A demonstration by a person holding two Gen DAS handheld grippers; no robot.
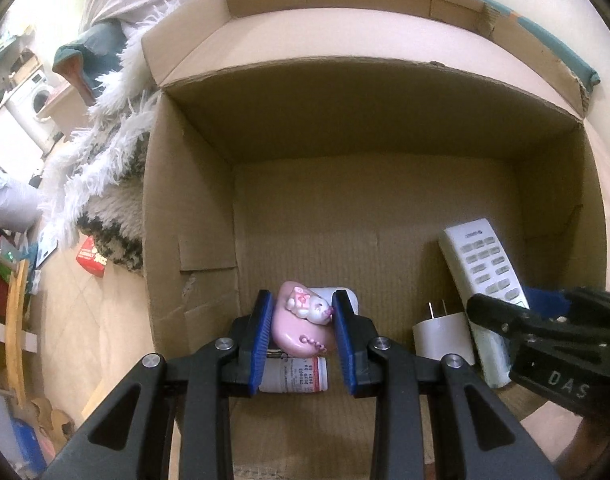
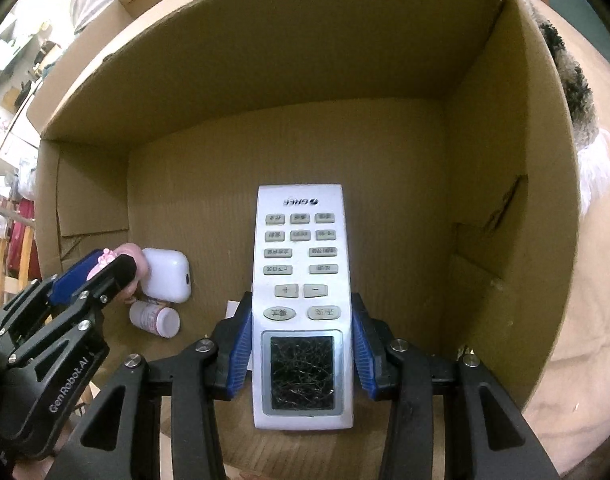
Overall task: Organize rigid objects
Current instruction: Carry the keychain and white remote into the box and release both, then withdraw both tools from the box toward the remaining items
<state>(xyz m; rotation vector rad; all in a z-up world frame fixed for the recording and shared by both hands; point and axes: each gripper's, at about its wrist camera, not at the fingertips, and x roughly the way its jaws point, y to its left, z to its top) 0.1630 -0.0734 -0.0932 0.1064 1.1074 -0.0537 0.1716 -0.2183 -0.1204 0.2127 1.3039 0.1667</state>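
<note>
Pink case (image 1: 301,330) with a small white-and-pink figurine on top sits between the blue pads of the left gripper (image 1: 303,336); both pads press its sides, so the claw is clamped on it. It hangs low in the open cardboard box (image 1: 345,128), near the box's left wall.

Directly under or just beside the pink case: a white earbud-style case (image 2: 165,276) and a small white bottle (image 2: 155,320) with a printed label, lying on its side on the box floor.

White remote control (image 2: 303,304), GREE logo at the far end, 2 large buttons near the middle, cracked dark display toward the camera. The right gripper (image 2: 301,344) has its blue pads against both long edges at the level of the display: clamped on the remote. From the left wrist view the remote leans tilted, far end raised.

White plug adapter (image 1: 443,338), 2 prongs upward, stands just left of the remote on the box floor.

Outside the box, left: shaggy white rug (image 1: 105,168), a red packet (image 1: 91,256) on tiled floor.
</note>
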